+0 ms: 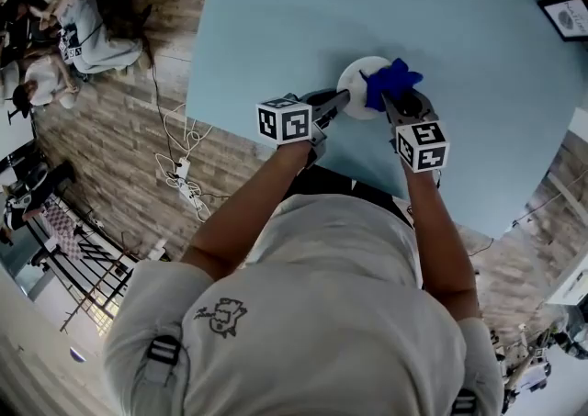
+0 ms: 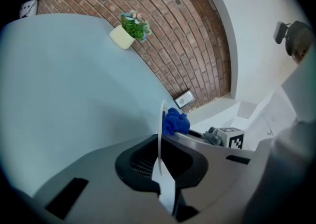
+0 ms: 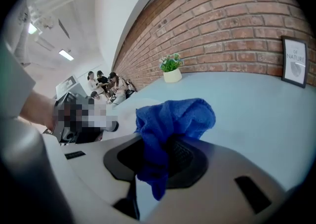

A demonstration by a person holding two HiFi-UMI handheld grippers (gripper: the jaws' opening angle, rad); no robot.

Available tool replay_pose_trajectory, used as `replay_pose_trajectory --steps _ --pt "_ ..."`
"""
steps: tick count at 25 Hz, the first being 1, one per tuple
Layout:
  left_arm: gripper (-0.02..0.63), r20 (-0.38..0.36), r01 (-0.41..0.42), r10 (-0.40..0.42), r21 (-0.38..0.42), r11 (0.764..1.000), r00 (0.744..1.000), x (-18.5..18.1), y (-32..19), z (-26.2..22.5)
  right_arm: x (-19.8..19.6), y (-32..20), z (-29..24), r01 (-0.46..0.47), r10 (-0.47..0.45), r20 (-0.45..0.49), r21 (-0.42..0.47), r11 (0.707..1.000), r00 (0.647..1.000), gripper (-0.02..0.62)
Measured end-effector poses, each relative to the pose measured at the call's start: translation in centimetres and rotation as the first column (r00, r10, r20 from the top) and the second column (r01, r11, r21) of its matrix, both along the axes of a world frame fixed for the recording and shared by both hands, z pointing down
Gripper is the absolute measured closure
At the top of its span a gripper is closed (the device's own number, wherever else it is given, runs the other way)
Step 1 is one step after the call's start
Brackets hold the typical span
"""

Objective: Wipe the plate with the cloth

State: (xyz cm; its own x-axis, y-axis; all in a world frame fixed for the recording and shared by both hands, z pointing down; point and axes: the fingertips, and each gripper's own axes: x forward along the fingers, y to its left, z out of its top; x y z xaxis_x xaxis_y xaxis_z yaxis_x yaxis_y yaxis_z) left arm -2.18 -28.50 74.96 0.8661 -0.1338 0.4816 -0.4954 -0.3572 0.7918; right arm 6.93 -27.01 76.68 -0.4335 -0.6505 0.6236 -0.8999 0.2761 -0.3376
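Plate [image 1: 355, 75] clamped edge-on in L gripper [image 1: 341, 101]; R gripper [image 1: 393, 104] clamped on cloth [image 1: 390, 83], right beside it.

i get bright, even light; ceiling strips [image 3: 65, 54] glow in my right gripper view. both gripper views bend hard, with dark corners and soft edges.

Pale blue table [image 1: 276, 19], curved brick wall [image 2: 187, 45], potted plant [image 2: 132, 29], framed picture [image 3: 295, 62]

The plate [image 1: 355, 76] stands on edge in the left tongs [image 1: 340, 102], above the surface [image 1: 276, 28]. The cloth [image 1: 390, 84], in the right tongs [image 1: 393, 109], is just right of it. A potted plant [image 2: 132, 29] sits at the surface's far edge.
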Motion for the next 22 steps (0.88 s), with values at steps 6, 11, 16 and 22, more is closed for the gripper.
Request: replay_pose_trajectory --steps 6,11,16,22 --pt "0.588 -0.09 -0.03 0.036 0.066 0.997 0.995 4.3 3.6 -7.3 0.5 0.4 -10.1 0.115 -0.102 -0.078 0.189 0.975 0.992 0.502" --pt "0.591 -0.2 0.113 -0.082 0.151 0.982 0.976 5.1 2.5 -15.0 -1.4 2.9 -17.2 0.281 -0.249 -0.146 0.267 0.922 0.957 0.502" --pt "0.591 -0.242 0.223 -0.17 0.213 0.951 0.955 4.2 3.2 -19.3 1.0 6.9 -18.1 0.32 -0.281 -0.184 0.238 0.917 0.942 0.502" --pt "0.591 -0.22 0.168 -0.104 0.297 0.94 0.97 3.9 9.8 -22.9 7.3 8.9 -23.7 0.239 -0.176 -0.233 0.279 0.93 0.957 0.502"
